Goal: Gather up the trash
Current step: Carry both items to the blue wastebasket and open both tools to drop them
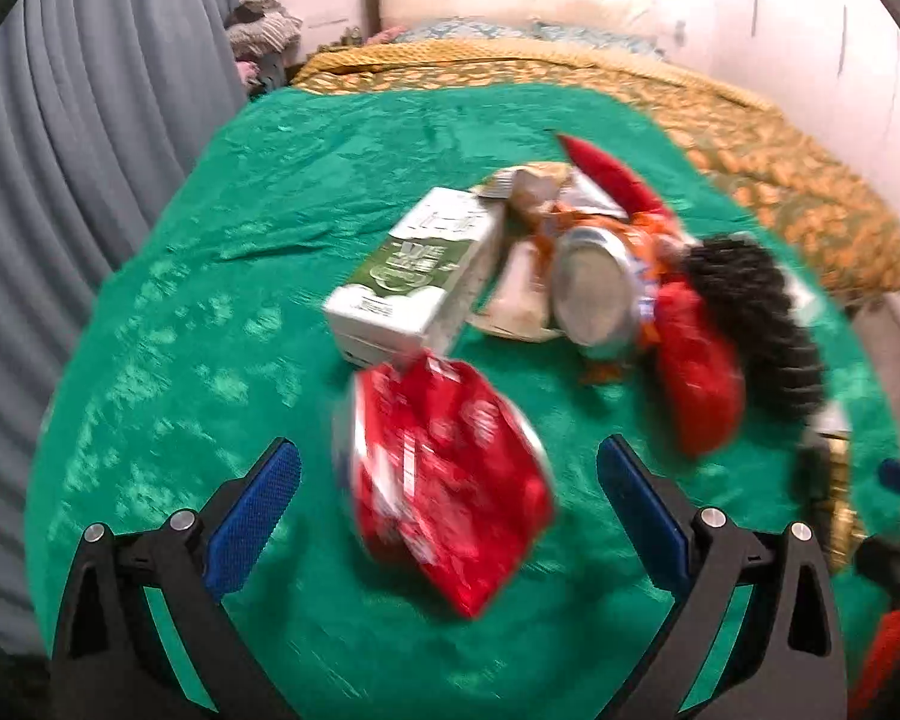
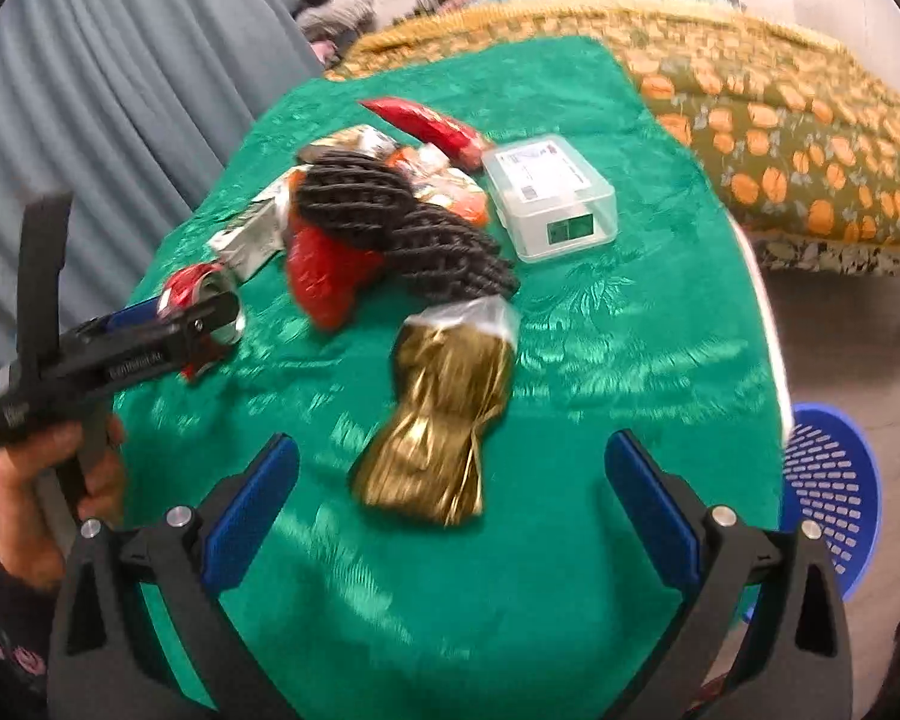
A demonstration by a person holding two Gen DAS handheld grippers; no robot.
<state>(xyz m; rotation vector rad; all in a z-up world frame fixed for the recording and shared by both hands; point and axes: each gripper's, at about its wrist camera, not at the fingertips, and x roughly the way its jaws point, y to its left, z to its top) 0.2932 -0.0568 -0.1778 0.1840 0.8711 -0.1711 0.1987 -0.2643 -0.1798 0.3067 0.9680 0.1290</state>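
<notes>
A heap of trash lay on a green-clothed surface (image 2: pixel 600 360) beside a bed (image 2: pixel 780 120) with an orange-flowered cover. The left gripper (image 1: pixel 449 480) hung low over the cloth with its jaws spread wide; a crushed red can (image 1: pixel 444 486) sat between the blue pads (image 1: pixel 252 516), though motion blur made it impossible to tell whether either pad touched it. Just beyond the can lay a green-and-white carton (image 1: pixel 414 276), and beside that a silver-ended orange can (image 1: pixel 594 294), a red wrapper (image 1: pixel 696 360) and a black mesh piece (image 1: pixel 762 324), all bunched together. The right gripper (image 2: pixel 452 480) also had its jaws released and held nothing; a gold foil bag (image 2: pixel 444 414) lay on the cloth between and just ahead of its pads. In the right wrist view the mesh (image 2: pixel 402 222) draped over the red wrapper and other scraps, with a clear plastic box (image 2: pixel 552 192) just to their right and a long red packet (image 2: pixel 426 120) behind. A hand (image 2: pixel 60 480) at the left edge of that view gripped the left tool's handle. A blue perforated basket (image 2: pixel 834 480) stood on the floor off the surface's right edge.
</notes>
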